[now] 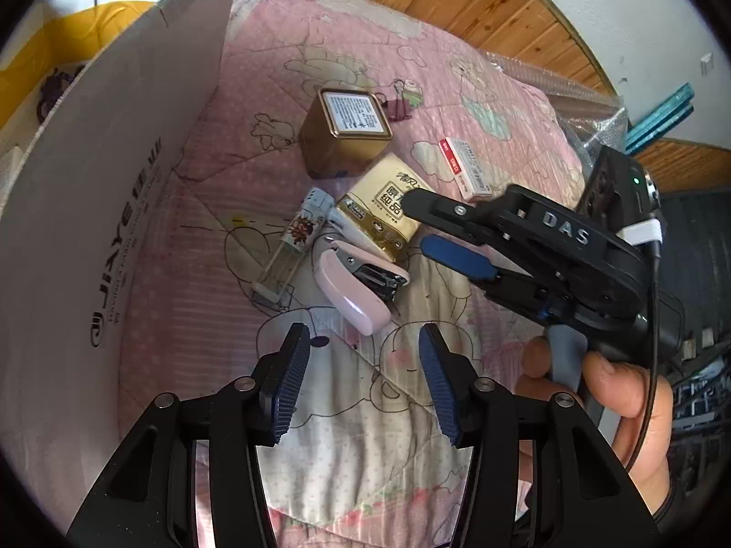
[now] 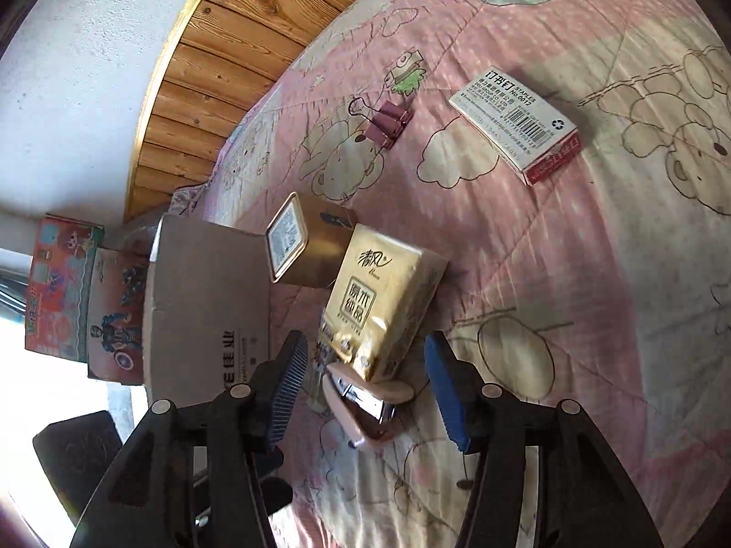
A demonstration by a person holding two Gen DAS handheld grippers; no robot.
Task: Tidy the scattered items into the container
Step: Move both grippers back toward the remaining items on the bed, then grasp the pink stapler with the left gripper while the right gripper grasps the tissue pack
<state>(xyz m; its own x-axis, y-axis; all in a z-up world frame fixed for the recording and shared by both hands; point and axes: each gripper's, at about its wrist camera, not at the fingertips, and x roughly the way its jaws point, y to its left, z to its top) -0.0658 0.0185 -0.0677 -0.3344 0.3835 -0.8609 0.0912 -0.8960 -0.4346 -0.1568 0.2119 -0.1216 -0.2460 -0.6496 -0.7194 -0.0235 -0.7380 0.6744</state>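
On the pink cartoon quilt lie a gold tin, a gold tissue pack, a pink stapler, a patterned little tube, a white-and-red staples box and a purple binder clip. The big cardboard box stands at the left. My left gripper is open and empty, just short of the stapler. My right gripper, in a hand, is open beside the tissue pack. In the right wrist view, my right gripper frames the tissue pack and stapler without pressing either.
A wooden headboard runs behind the quilt, with bubble wrap at the far right. In the right wrist view, colourful toy boxes stand behind the cardboard box; the staples box and binder clip lie apart on open quilt.
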